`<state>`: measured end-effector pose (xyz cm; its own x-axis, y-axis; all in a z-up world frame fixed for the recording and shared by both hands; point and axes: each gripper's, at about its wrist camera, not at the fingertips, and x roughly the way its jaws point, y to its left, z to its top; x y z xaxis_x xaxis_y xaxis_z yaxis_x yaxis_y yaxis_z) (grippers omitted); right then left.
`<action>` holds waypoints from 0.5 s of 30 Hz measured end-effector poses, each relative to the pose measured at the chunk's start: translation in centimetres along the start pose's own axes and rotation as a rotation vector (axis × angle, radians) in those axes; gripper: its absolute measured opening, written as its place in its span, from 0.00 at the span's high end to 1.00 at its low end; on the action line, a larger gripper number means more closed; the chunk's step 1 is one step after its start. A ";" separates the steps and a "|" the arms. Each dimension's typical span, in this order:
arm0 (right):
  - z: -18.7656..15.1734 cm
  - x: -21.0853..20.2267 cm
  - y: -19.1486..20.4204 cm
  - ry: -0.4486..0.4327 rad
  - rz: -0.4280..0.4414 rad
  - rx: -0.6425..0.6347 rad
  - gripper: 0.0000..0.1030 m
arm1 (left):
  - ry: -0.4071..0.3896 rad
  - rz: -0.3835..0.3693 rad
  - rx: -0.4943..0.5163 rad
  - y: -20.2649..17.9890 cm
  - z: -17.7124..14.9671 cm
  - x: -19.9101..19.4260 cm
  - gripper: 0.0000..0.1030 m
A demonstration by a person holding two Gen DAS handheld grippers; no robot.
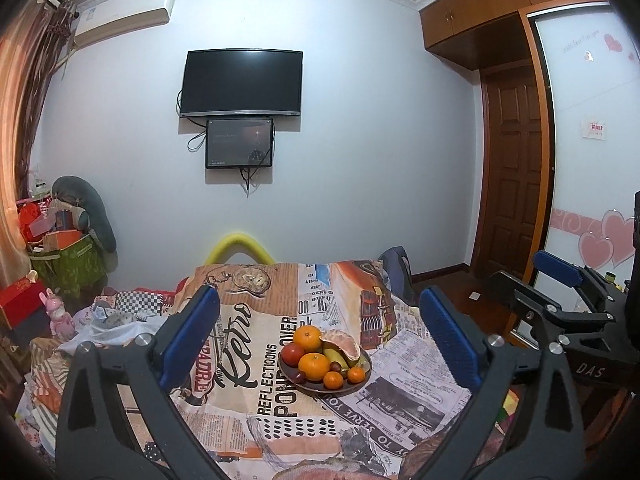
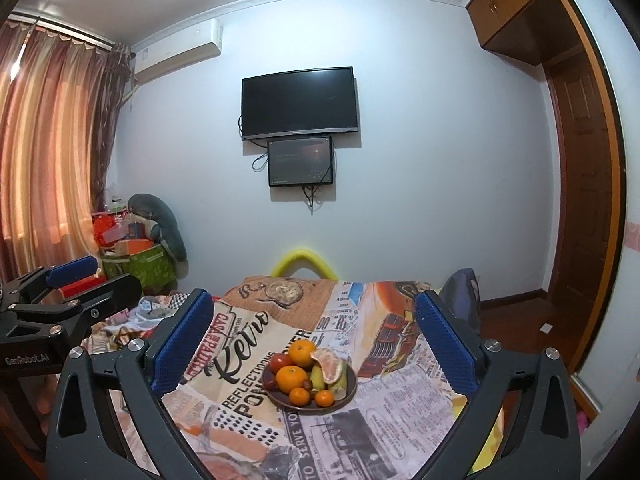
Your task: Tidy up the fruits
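Matt printed cloth with newspaper pattern [image 1: 248, 364] over the table, soft and slightly wrinkled. Dark round plate [image 2: 347, 394], a little glossy at the rim. Smooth, shiny skin on the round orange fruits [image 1: 314, 366]. Ribbed blue rubber-like pads [image 1: 192, 336] on matt black plastic gripper arms [image 1: 116, 396], with bright metal screws. Glossy brown wooden door [image 1: 514, 184].

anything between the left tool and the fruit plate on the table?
Nothing visible. The left tool is open and held back from the plate, with only bare printed tablecloth between them. The fruit is piled on the plate, the large orange facing the tool. The right tool is also open and back.
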<state>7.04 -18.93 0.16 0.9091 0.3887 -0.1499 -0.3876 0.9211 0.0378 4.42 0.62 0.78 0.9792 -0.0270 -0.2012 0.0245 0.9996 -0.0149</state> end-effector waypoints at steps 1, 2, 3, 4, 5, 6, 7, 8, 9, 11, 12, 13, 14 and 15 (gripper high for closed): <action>0.0 0.0 0.0 0.000 0.000 -0.001 0.02 | -0.001 0.001 0.000 -0.1 0.0 0.0 0.01; 0.0 0.0 0.0 0.000 0.000 -0.001 0.02 | -0.002 0.001 0.001 -0.1 0.0 0.0 0.01; 0.0 0.0 0.0 0.001 0.000 0.000 0.02 | -0.002 0.001 0.001 0.0 0.0 -0.1 0.01; 0.0 0.0 0.0 0.001 0.002 -0.002 0.02 | -0.004 0.001 0.002 -0.1 0.1 -0.2 0.01; -0.1 0.0 0.0 0.002 0.001 -0.003 0.02 | -0.005 0.000 0.002 0.0 0.1 -0.2 0.01; -0.1 0.0 0.0 0.001 -0.001 -0.005 0.02 | -0.006 0.000 0.001 -0.1 0.1 -0.2 0.01; -0.1 0.0 0.0 0.001 -0.001 -0.007 0.02 | -0.007 0.000 0.001 -0.1 0.1 -0.2 0.01; 0.0 -0.1 0.0 0.000 -0.001 -0.008 0.02 | -0.008 0.000 0.001 -0.1 0.1 -0.2 0.01; 0.0 -0.1 0.0 0.000 -0.001 -0.007 0.02 | -0.009 0.000 0.002 -0.1 0.1 -0.2 0.00; 0.0 -0.1 0.0 0.000 0.000 -0.007 0.02 | -0.009 -0.002 0.004 -0.2 0.0 -0.3 0.00; 0.0 -0.1 0.0 0.000 0.000 -0.006 0.02 | -0.009 -0.002 0.003 -0.2 0.1 -0.2 0.00; 0.1 -0.1 0.0 0.000 0.001 -0.006 0.02 | -0.009 -0.003 0.003 -0.2 0.1 -0.2 0.00; 0.0 -0.1 0.0 0.000 0.000 -0.006 0.02 | -0.009 -0.003 0.004 -0.3 0.1 -0.2 0.00; 0.0 -0.1 0.0 0.000 0.000 -0.006 0.02 | -0.010 -0.003 0.005 -0.4 0.1 -0.3 0.00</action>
<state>6.99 -18.94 0.18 0.9090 0.3887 -0.1501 -0.3885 0.9209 0.0321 4.16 0.27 0.91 0.9811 -0.0302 -0.1913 0.0287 0.9995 -0.0106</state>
